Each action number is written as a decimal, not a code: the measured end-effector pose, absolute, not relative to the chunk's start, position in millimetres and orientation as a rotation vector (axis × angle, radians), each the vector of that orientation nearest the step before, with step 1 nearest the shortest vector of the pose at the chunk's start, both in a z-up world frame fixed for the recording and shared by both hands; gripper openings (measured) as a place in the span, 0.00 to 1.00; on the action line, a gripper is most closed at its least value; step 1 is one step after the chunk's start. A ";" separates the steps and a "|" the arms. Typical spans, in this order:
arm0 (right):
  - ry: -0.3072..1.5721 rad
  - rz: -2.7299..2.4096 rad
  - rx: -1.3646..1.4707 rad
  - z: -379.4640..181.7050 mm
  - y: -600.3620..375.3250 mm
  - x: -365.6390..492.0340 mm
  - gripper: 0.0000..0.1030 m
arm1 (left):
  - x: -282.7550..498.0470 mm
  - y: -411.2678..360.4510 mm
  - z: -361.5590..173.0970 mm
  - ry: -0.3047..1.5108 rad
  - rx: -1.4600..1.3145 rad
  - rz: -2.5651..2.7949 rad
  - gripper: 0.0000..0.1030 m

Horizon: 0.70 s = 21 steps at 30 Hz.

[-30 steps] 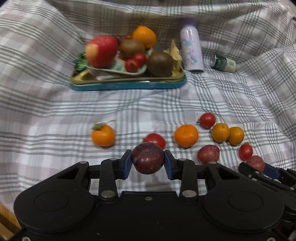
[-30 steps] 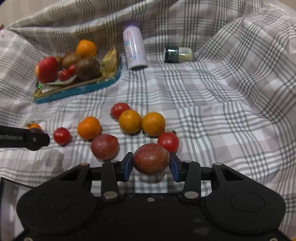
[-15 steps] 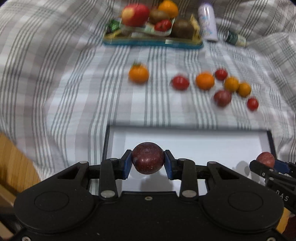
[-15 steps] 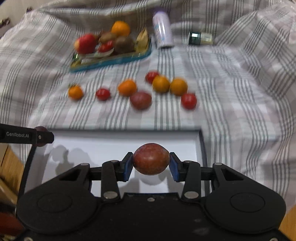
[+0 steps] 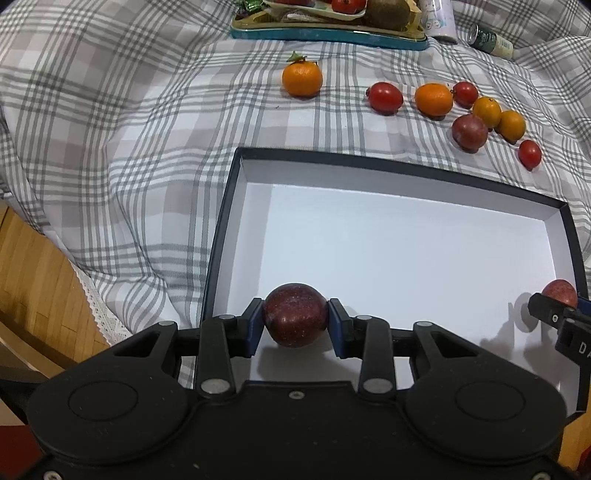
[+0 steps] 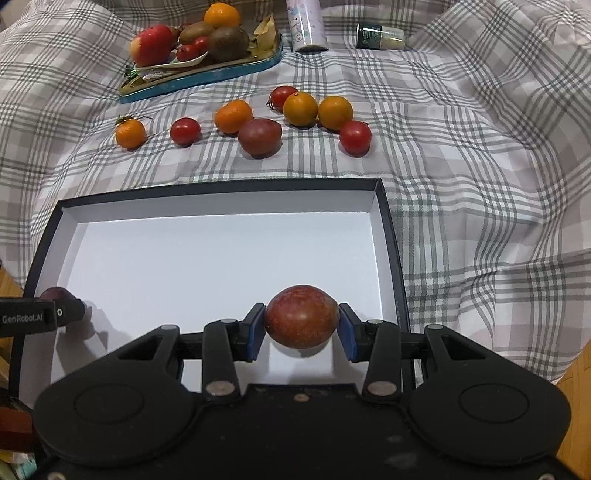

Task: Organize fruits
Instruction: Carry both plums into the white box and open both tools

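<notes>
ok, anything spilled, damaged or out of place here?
Nothing spilled or damaged. One small bottle lies on its side on the cloth behind the loose fruit, beside an upright can. The box sits flat; each gripper holds a dark red fruit over it.

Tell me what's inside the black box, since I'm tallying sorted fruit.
No fruit rests on the white floor of the black box where visible. Two gripped dark red fruits hang above it; both grippers hide its near edge.

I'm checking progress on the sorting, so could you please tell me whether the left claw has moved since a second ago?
Yes. The left claw, gripping a dark red fruit, has pulled back from the loose fruit row to over the white box.
</notes>
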State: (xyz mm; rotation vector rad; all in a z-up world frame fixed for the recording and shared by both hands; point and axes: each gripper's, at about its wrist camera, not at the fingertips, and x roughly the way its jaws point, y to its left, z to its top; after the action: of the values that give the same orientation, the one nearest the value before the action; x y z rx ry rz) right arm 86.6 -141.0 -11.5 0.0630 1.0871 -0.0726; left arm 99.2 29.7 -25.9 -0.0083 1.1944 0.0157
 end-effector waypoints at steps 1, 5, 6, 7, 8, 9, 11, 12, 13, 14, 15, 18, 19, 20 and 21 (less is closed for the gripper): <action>1.086 -0.070 0.062 -10.8 -141.0 87.3 0.42 | 99.5 28.6 -25.5 1.192 -0.008 0.015 0.44; 1.085 -0.060 0.065 -10.1 -138.8 86.7 0.42 | 98.8 25.6 -25.9 1.187 0.005 0.014 0.44; 1.085 -0.059 0.067 -10.3 -138.7 86.9 0.42 | 97.9 24.2 -25.1 1.184 0.012 0.012 0.44; 1.085 -0.058 0.069 -10.3 -138.6 86.4 0.42 | 97.1 23.6 -24.4 1.181 0.019 0.012 0.44; 1.086 -0.056 0.071 -10.5 -138.5 86.3 0.42 | 96.9 23.0 -23.7 1.180 0.024 0.010 0.44; 1.086 -0.056 0.072 -11.1 -138.0 86.3 0.42 | 96.8 22.8 -22.8 1.180 0.024 0.006 0.44; 1.085 -0.053 0.074 -11.2 -138.1 86.6 0.42 | 97.0 23.0 -20.9 1.179 0.023 0.004 0.44; 1.084 -0.051 0.075 -11.1 -138.5 87.0 0.42 | 97.1 23.0 -19.8 1.175 0.026 0.005 0.44; 1.083 -0.049 0.076 -11.1 -139.1 87.5 0.42 | 97.1 22.9 -18.7 1.170 0.030 0.008 0.44; 1.081 -0.047 0.078 -10.7 -138.9 87.7 0.42 | 97.1 22.6 -17.7 1.167 0.033 0.010 0.44; 1.080 -0.045 0.078 -10.3 -138.8 87.8 0.42 | 97.1 22.4 -16.7 1.164 0.034 0.011 0.44; 1.078 -0.042 0.081 -9.7 -138.3 87.3 0.42 | 96.6 21.4 -14.9 1.164 0.036 0.006 0.44; 1.078 -0.042 0.083 -9.7 -138.4 87.0 0.42 | 96.0 20.8 -14.7 1.168 0.038 0.006 0.44; 1.078 -0.042 0.084 -9.9 -138.6 86.7 0.42 | 95.3 20.3 -14.3 1.172 0.040 0.004 0.44; 1.075 -0.042 0.084 -9.7 -138.5 86.0 0.42 | 94.1 19.5 -13.8 1.175 0.041 0.002 0.44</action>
State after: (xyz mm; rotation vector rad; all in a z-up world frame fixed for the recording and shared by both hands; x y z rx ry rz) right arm 86.0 -138.5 -9.7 0.0842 1.0750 -0.0423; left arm 94.1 19.5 -13.8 0.0407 1.1754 0.0018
